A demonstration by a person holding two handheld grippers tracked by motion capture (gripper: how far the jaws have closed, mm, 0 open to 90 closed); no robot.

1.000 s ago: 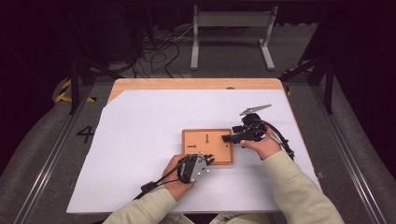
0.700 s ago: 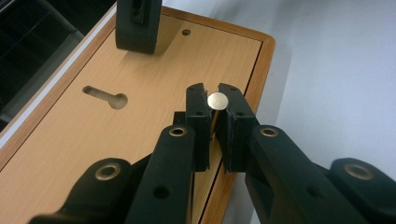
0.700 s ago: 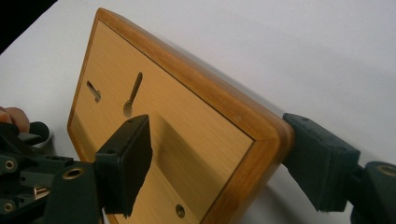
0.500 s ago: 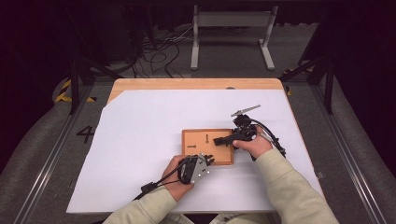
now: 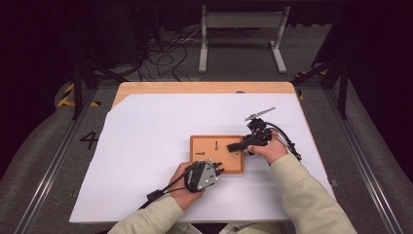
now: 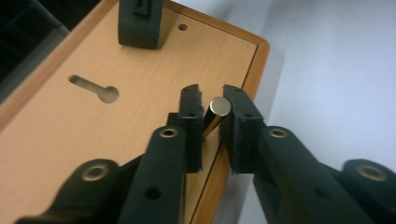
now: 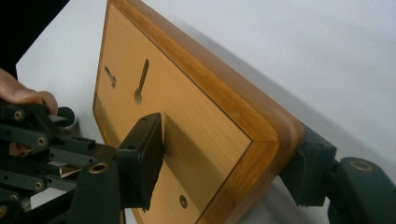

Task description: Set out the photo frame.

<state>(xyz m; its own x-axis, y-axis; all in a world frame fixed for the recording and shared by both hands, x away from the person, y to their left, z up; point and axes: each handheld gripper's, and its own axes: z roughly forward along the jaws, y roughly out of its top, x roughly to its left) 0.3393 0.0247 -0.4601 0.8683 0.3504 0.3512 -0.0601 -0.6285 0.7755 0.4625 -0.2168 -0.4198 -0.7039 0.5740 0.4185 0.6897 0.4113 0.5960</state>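
A small wooden board point(image 5: 207, 146) with keyhole slots point(image 6: 95, 88) lies on the white sheet. My left gripper point(image 6: 211, 93) is at the board's near right corner, and its jaws have just been opening. A short metal pin point(image 6: 219, 106) stands between the pads and leans on the right one, with a thin gap on the left. My right gripper point(image 7: 229, 149) has just been closing across the board's right end point(image 7: 261, 135). One pad point(image 7: 140, 158) is on the top face and the other point(image 7: 306, 163) is against the outer edge. From above, the left gripper point(image 5: 219, 168) and right gripper point(image 5: 233, 146) sit at the board's right side.
A white sheet point(image 5: 146, 146) covers most of the wooden table point(image 5: 195, 87). Beyond the far edge stand a metal frame point(image 5: 241, 29) and loose cables point(image 5: 165, 53) on the dark floor. Both forearms come in from the bottom edge.
The right gripper has shifted a little left, onto the board's right end. The left hand has stayed where it was.
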